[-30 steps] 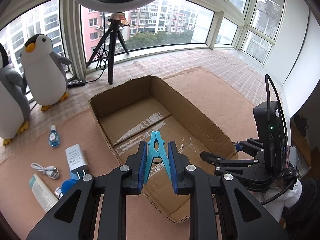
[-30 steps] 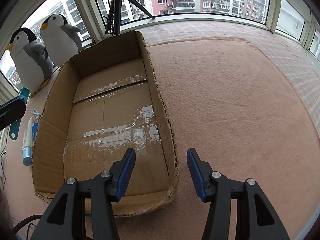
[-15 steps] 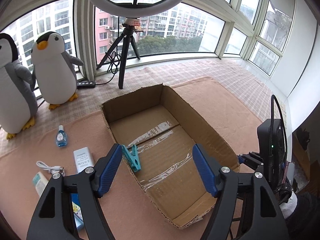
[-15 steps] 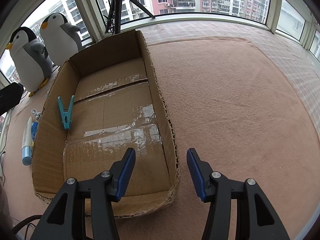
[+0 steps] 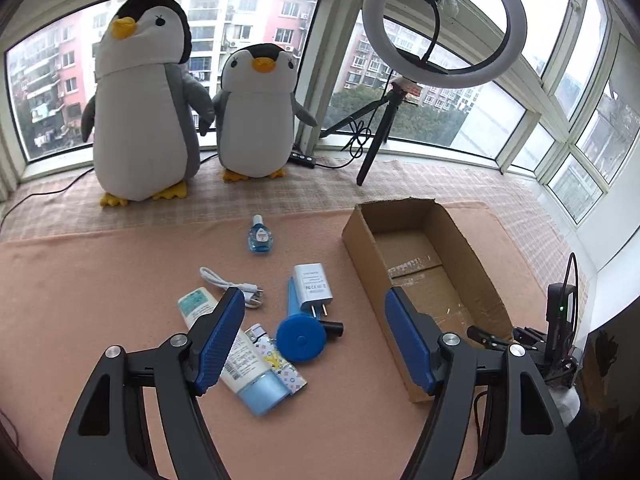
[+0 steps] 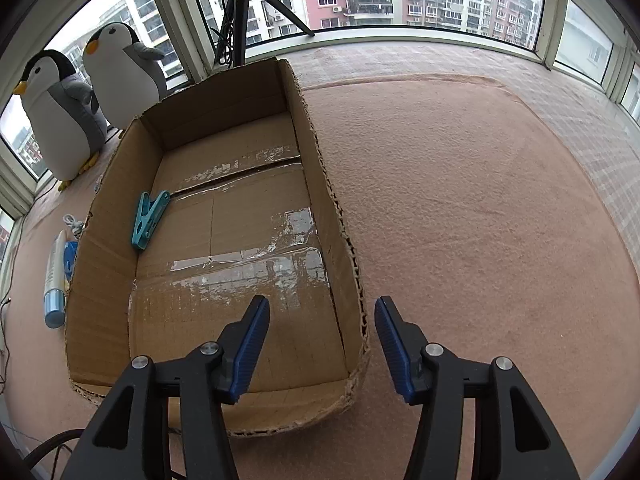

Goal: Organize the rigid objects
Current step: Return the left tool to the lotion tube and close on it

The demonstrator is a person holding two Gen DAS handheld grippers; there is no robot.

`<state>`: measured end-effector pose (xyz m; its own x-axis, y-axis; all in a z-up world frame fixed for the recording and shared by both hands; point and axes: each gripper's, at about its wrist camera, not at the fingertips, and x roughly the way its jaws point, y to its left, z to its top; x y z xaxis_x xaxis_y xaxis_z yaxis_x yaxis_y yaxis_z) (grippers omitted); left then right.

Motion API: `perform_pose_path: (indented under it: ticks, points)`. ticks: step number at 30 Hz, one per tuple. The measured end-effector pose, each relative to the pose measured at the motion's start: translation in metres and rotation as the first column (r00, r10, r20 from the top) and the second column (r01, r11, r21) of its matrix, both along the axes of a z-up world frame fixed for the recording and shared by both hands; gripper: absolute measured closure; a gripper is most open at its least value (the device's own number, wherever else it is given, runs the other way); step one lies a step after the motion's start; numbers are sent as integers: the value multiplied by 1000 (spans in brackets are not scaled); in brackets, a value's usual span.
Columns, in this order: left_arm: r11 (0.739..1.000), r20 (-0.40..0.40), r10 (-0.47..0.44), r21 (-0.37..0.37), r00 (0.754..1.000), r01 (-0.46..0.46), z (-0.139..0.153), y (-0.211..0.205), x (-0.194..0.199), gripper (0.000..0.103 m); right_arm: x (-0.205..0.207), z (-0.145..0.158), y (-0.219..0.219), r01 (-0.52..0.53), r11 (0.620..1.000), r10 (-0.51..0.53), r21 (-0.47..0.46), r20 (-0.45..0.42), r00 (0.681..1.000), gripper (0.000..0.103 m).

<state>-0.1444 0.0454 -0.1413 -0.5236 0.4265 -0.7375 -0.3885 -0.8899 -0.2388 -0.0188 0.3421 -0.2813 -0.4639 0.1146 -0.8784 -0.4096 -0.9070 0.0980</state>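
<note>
A teal clothes peg lies inside the open cardboard box, against its left wall. My left gripper is open and empty, hovering over loose items on the pink mat: a white charger, a blue round-headed gadget, a blue-capped tube, a patterned lighter, a white cable and a small blue bottle. The box is to its right. My right gripper hangs over the box's near right corner, jaws opening slightly, pressing on nothing.
Two plush penguins stand at the window behind the mat. A ring light on a tripod stands behind the box. The tube and cable lie left of the box in the right wrist view. Bare mat spreads right of the box.
My left gripper opened and dropped the teal peg into the box, then swung left, away from the box, over the loose items. The right gripper stayed put.
</note>
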Motion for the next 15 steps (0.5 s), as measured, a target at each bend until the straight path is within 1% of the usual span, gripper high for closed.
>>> perform_pose_path:
  ticks: [2, 4, 7, 9, 11, 13, 15]
  points:
    - [998, 20, 55, -21, 998, -54, -8, -23, 1, 30, 0, 0, 0, 0, 1000, 0, 0, 0, 1000, 52]
    - [995, 54, 100, -25, 994, -98, -19, -43, 1, 30, 0, 0, 0, 0, 1000, 0, -3, 0, 1000, 52]
    - [986, 98, 166, -47, 981, -162, -36, -61, 1, 30, 0, 1, -1, -4, 1000, 4, -2, 2, 1000, 52]
    - [978, 123, 206, -57, 971, -201, -45, -66, 0, 30, -1, 2, -2, -7, 1000, 7, -1, 2, 1000, 52]
    - [973, 153, 232, -48, 960, -228, -55, -68, -2, 30, -1, 2, -3, -9, 1000, 9, 0, 2, 1000, 52]
    - [966, 171, 257, -57, 951, -251, -65, -63, -5, 30, -2, 1, -2, -9, 1000, 9, -1, 4, 1000, 52]
    - [965, 183, 262, -68, 948, -253, -74, -54, -7, 30, -2, 1, -2, -9, 1000, 9, -2, 6, 1000, 52]
